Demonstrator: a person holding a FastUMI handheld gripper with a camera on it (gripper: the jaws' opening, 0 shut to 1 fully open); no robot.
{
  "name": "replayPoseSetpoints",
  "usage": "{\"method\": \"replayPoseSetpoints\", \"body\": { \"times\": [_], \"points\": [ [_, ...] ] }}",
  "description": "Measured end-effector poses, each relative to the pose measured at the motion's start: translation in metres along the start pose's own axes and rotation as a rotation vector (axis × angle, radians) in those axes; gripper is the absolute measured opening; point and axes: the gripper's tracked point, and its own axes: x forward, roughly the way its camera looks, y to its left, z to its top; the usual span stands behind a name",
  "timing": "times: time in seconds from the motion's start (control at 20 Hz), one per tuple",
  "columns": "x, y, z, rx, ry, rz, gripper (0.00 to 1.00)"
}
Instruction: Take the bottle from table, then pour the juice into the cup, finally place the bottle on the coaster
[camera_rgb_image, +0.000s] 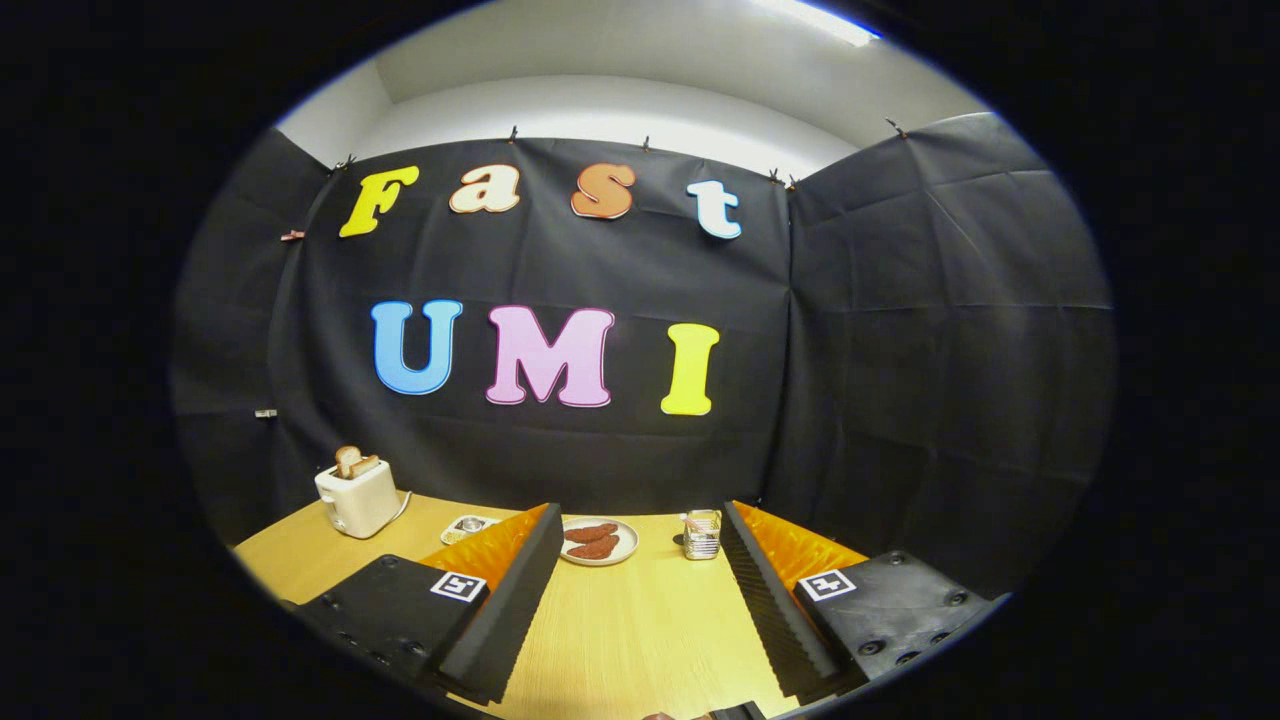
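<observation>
Pale wood-grain worktop (620, 620) runs forward between the two fingers of the claw (640, 545), which we see spread wide and released, with nothing between the ribbed black pads (520, 580) and only bare board in the gap. Beyond the fingertips lie a small plate (599, 541) carrying two brown pieces of food and, just beside the right finger's tip, a small clear glass cup (702, 534) with a patterned wall. Farther off on the left stands a cream toaster (356, 495) with two slices of toast (355, 461) raised in its slots, and between it and the left finger sits a small shallow tray (470, 525) whose contents are too small to make out. We cannot place the bottle from this vantage, nor pick out a coaster with any confidence; a dark object at the near edge of the worktop (735, 712), below the fingers, is too cut off to identify. We judge that a juice bottle will be moderately heavy for its size, with weight that shifts as the liquid moves, and smooth, possibly slippery walls. We would therefore take it across the middle of the body, pads square to the sides, firmly enough to resist slipping during the tilt yet not so hard as to dent a thin plastic wall.
</observation>
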Motion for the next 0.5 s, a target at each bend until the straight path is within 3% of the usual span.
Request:
{"method": "replayPoseSetpoints", "body": {
  "times": [0.1,0.5],
  "points": [
    [0.001,0.001,-0.004,0.003,-0.009,0.012,0.97],
    [0.018,0.025,-0.002,-0.057,-0.058,0.207,0.97]
  ]
}}
